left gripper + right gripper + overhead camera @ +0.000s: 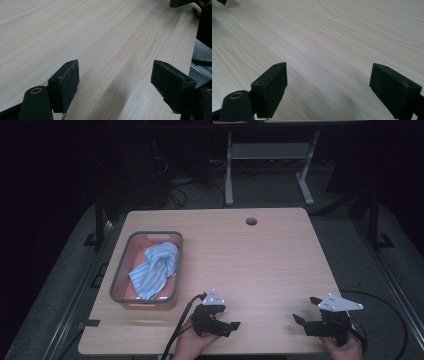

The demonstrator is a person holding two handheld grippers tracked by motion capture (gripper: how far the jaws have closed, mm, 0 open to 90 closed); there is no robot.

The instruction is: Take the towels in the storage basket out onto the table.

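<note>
A blue-and-white striped cloth (154, 269) lies bunched in a grey-rimmed pink bin (120, 270) at the table's left. My left gripper (228, 316) is held low over the front of the wooden table (260, 265), right of the bin, pointing right. Its jaws stand wide apart in the left gripper view, left gripper (115, 82), with bare wood between them. My right gripper (306, 309) hovers near the front right corner, pointing left. In the right gripper view, right gripper (328, 86), its jaws are also spread with nothing between.
A round cable hole (251, 221) sits near the table's far edge. Cables (176, 335) trail off the front edge by each hand. A white desk frame (267, 165) stands on the floor beyond the table.
</note>
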